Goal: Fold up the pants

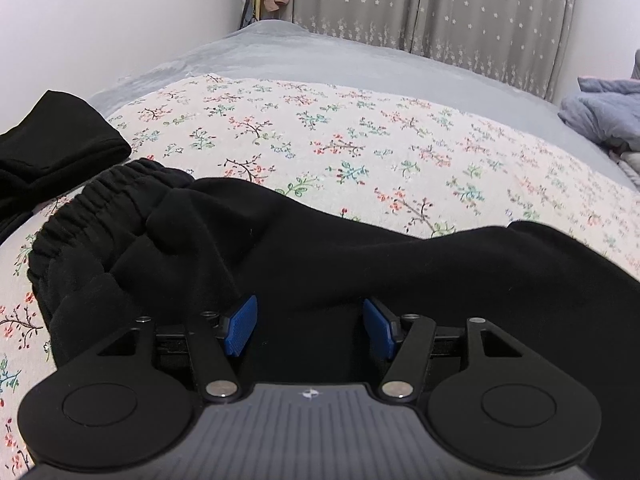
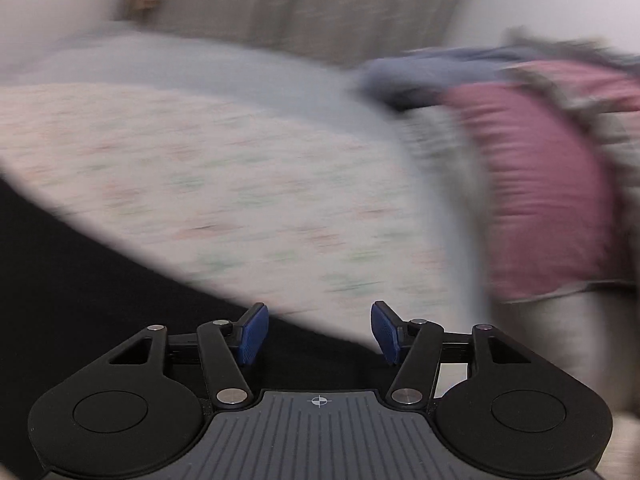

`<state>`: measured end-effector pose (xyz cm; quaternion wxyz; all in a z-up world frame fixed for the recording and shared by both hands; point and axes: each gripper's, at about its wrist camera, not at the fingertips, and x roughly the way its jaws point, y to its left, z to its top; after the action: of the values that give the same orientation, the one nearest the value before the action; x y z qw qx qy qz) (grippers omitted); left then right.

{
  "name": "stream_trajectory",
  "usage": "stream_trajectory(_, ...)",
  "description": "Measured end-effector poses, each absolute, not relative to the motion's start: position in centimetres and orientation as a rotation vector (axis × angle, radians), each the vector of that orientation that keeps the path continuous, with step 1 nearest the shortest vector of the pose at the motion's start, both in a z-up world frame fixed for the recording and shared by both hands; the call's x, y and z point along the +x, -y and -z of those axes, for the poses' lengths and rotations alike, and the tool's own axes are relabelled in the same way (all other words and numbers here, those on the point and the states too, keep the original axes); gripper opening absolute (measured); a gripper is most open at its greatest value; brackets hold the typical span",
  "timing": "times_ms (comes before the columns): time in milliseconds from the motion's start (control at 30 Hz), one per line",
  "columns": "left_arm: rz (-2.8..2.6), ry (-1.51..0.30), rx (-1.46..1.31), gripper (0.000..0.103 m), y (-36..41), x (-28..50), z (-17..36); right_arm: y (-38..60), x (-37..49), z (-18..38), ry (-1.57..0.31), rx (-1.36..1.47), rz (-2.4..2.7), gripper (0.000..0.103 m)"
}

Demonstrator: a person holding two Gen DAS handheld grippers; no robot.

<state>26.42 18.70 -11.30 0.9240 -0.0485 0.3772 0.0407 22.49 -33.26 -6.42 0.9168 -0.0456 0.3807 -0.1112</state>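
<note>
Black pants (image 1: 304,252) lie across a floral sheet (image 1: 320,136), their gathered elastic waistband (image 1: 92,208) at the left and the legs running off to the right. My left gripper (image 1: 310,314) hovers low over the middle of the pants, its blue pads (image 1: 240,330) apart with no cloth pinched between them. The right wrist view is smeared by motion. There my right gripper (image 2: 320,318) stands open over the edge of the pants (image 2: 80,280), where black cloth meets the sheet (image 2: 240,200). Nothing sits between its pads.
A second folded black garment (image 1: 60,136) lies at the far left. A grey blanket (image 1: 320,60) covers the far side of the bed, with a starred curtain (image 1: 440,8) behind it. Bluish bedding (image 1: 604,112) is piled at the right, beside a pink cushion (image 2: 548,192).
</note>
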Motion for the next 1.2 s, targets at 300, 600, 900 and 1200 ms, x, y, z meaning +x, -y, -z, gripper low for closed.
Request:
stream_trajectory(300, -0.064, -0.823, -0.219, 0.056, -22.3, 26.1, 12.4, 31.8, 24.5, 10.6, -0.941, -0.02, 0.035, 0.085)
stream_trajectory(600, -0.04, -0.836, -0.428, 0.029, -26.9, 24.4, 11.7, 33.5, 23.5, 9.8, -0.919, -0.125, 0.271, 0.091)
stream_trajectory(900, 0.026, -0.744, -0.269, 0.068, -23.5, 21.4, 10.1, 21.7, 21.4, 6.9, -0.79, -0.05, -0.125, 0.091)
stream_trajectory(1200, -0.025, -0.885, -0.053, 0.061, -22.5, 21.1, 12.6, 22.2, 17.8, 10.8, -0.934, -0.032, -0.103, 0.093)
